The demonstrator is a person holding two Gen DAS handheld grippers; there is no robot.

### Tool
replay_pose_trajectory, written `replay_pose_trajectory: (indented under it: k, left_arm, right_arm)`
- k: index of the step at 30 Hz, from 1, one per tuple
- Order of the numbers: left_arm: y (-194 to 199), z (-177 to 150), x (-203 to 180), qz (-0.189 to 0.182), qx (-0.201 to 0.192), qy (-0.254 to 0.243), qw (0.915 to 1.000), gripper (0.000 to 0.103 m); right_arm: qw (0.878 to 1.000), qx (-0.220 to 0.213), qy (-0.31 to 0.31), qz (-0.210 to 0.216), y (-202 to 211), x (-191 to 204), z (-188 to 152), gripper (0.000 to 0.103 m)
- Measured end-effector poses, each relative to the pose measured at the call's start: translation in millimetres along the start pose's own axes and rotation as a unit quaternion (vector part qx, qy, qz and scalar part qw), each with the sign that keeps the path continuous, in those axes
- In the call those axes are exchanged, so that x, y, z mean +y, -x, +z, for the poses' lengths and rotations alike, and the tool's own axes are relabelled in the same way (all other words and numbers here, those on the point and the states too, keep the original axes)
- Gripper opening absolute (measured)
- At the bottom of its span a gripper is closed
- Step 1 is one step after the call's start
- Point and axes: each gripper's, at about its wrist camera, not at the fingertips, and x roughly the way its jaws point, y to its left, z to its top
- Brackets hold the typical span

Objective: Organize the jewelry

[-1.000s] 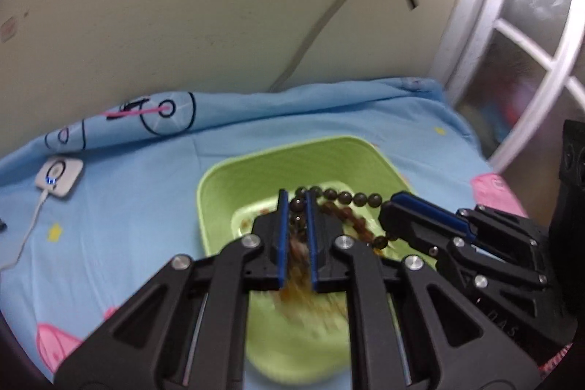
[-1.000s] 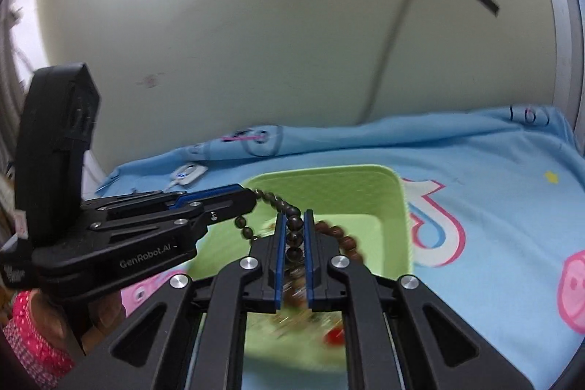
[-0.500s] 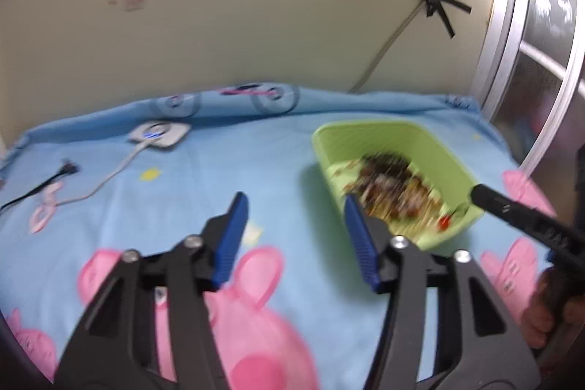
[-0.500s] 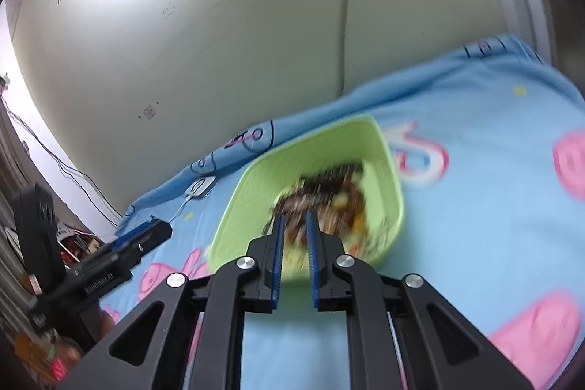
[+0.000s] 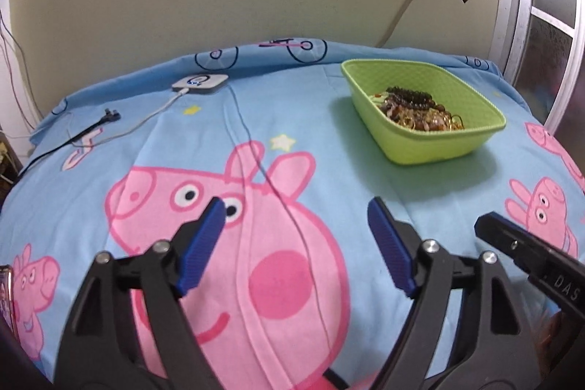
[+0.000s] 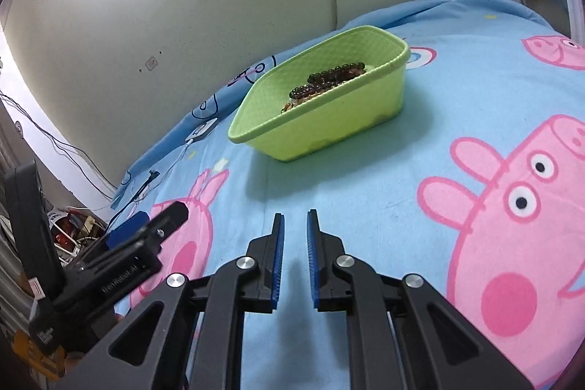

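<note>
With the beads (image 5: 411, 96) heaped in the green basket (image 5: 438, 148) at the upper right of the left view, the left gripper (image 5: 296, 243) opening on nothing and the right gripper (image 6: 293, 258) clenched empty, a careless reach could tip the light basket.

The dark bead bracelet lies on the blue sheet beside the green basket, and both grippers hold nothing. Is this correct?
Not quite: the dark bead bracelet lies inside the green basket, on the other jewelry, as the left wrist view shows. Both grippers do hold nothing.
</note>
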Motion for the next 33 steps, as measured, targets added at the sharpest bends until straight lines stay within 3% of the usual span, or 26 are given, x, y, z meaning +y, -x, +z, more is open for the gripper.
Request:
replay_pose_trajectory:
  k: [5,6,9,12,19,33]
  left_arm:
    - [0.5,-3.2,-0.9,0.004,-0.003,-0.002,1.0000,0.078]
    - [1.2,-3.1,-1.3,0.006,-0.006,-0.004,1.0000,0.083]
    - [4.4,-3.6,-3.5,0.009,-0.015,-0.011,0.9998,0.089]
    - [7.2,-4.1,-6.0,0.011,-0.023,-0.020,0.9995,0.094]
    - [11.0,-4.3,-5.1,0.009,-0.032,-0.020,0.9992,0.096]
    - [3.1,-5.7,-3.1,0.049,-0.009,-0.018,0.9986,0.096]
  right_arm:
    - [1.000,0.004,0.005,0.003,-1.4,3.1,-3.6,0.000]
    - [1.000,0.004,0.007,0.006,-1.4,4.0,-3.7,0.000]
    - [1.000,-0.002,0.011,0.019,1.6,3.9,-3.4,0.017]
    - [1.000,-0.011,0.011,0.019,3.0,3.2,-2.6,0.022]
    - [1.000,-0.011,-0.001,0.020,2.3,-1.3,-1.3,0.023]
    - [1.000,-0.003,-0.005,0.021,0.7,-3.8,0.7,0.026]
